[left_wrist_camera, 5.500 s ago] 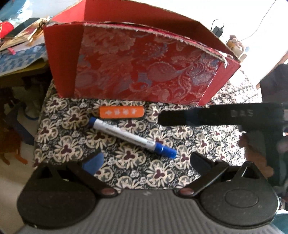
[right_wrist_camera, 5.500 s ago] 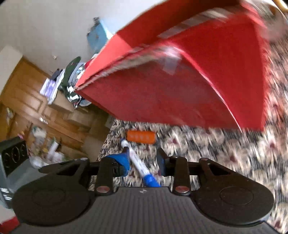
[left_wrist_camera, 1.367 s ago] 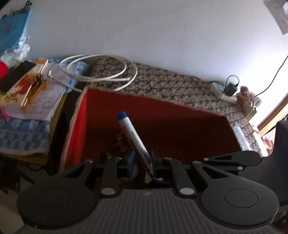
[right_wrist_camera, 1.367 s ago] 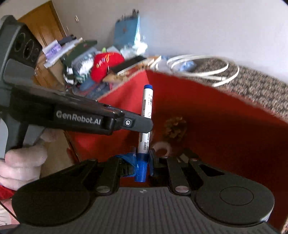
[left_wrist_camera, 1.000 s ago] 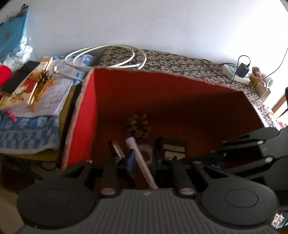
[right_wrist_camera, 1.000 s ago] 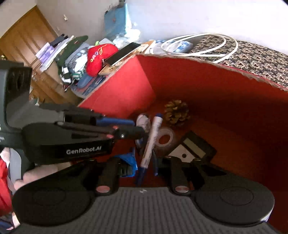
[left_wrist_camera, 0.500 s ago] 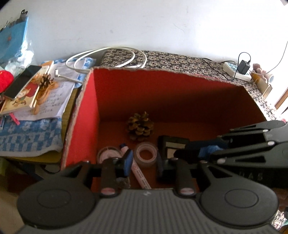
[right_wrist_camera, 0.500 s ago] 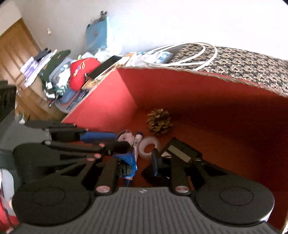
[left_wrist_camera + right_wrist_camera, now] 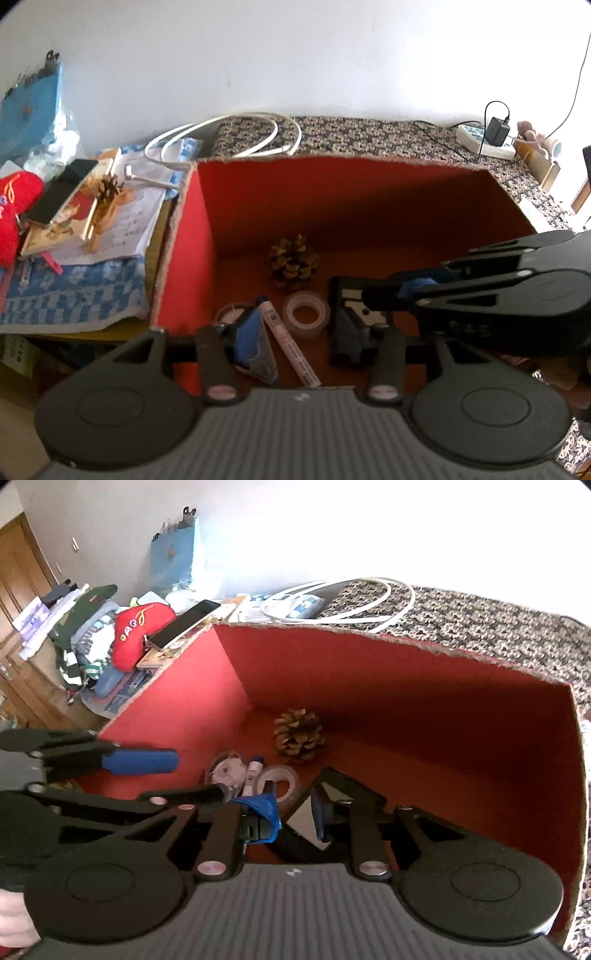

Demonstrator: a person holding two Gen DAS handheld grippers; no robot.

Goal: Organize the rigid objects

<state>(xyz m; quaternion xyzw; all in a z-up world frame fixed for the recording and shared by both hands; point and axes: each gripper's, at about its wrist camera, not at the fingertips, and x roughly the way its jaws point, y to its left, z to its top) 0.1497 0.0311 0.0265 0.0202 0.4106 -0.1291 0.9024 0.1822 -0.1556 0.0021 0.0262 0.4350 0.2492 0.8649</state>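
Note:
The white marker with blue cap (image 9: 286,341) lies on the floor of the open red box (image 9: 332,199), also seen in the right wrist view (image 9: 254,771). Beside it lie a pine cone (image 9: 293,261), a clear tape roll (image 9: 306,318), a round disc (image 9: 231,314) and a black rectangular item (image 9: 347,295). My left gripper (image 9: 295,334) hangs open above the marker, holding nothing. My right gripper (image 9: 293,812) is open and empty over the box (image 9: 406,709); it shows from the side in the left wrist view (image 9: 480,295).
The box stands on a patterned cloth (image 9: 369,129). A coiled white cable (image 9: 229,133) lies behind it. To the left are books, a phone (image 9: 61,188), a red plush (image 9: 14,206) and a checked cloth (image 9: 74,295). A power strip (image 9: 484,142) sits far right.
Both grippers carried the marker up from the cloth and over the box, lowered it in, then opened. The marker now lies loose on the box floor and both jaws have widened.

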